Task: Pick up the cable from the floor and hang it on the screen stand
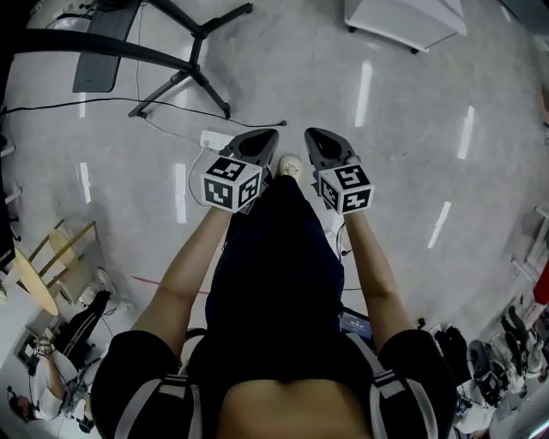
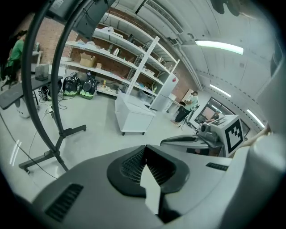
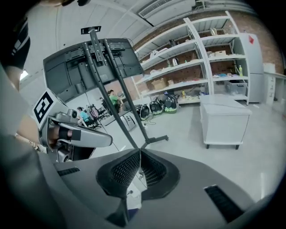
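Note:
A thin black cable (image 1: 171, 105) lies on the grey floor and runs from the left edge past the feet of the screen stand (image 1: 184, 64) to a loose end near the middle. The stand's dark pole (image 2: 42, 89) rises at the left of the left gripper view. Its screen (image 3: 89, 62) shows in the right gripper view. My left gripper (image 1: 268, 137) (image 2: 145, 146) and right gripper (image 1: 313, 135) (image 3: 140, 151) are side by side above my knees. Both are shut and hold nothing, a little short of the cable.
A white power strip (image 1: 216, 137) with a pale lead lies just ahead of the left gripper. A white cabinet on casters (image 1: 403, 21) (image 2: 132, 118) (image 3: 223, 118) stands further off. Shelving (image 3: 201, 58) lines the far wall. My shoe (image 1: 289, 165) shows between the grippers.

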Available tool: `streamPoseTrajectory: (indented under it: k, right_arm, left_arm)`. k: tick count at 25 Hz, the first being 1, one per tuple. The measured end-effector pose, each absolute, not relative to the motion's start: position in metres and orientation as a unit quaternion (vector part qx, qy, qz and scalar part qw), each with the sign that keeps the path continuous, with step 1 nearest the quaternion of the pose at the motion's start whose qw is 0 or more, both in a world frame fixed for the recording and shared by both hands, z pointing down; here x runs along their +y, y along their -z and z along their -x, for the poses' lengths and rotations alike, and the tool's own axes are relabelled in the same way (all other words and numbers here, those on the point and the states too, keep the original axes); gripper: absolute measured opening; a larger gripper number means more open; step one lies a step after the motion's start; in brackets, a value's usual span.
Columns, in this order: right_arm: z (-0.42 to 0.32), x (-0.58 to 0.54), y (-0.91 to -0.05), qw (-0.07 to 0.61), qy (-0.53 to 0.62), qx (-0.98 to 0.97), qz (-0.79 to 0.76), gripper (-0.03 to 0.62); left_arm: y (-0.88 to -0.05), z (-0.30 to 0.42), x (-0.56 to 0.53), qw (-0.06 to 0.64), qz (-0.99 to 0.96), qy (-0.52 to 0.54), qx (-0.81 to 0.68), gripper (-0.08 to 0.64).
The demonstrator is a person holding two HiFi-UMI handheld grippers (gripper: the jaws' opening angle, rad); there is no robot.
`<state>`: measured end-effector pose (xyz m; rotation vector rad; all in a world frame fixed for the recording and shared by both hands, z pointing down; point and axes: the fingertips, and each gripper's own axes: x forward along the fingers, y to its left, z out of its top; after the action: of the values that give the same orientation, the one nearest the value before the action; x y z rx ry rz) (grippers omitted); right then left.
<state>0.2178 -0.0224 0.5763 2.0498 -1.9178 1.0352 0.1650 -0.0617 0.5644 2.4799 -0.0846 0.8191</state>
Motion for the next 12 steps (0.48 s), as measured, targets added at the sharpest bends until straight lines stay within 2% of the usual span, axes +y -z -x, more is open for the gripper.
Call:
streamPoseTrajectory:
  k: [12]
  right_arm:
    - [-0.225,-0.029,-0.678,0.079,-0.374,-0.619,-0.686,0.026]
  left_arm:
    - [-0.669,-0.174,-0.059,0.249,-0.909,-0.333,0.013,0.008]
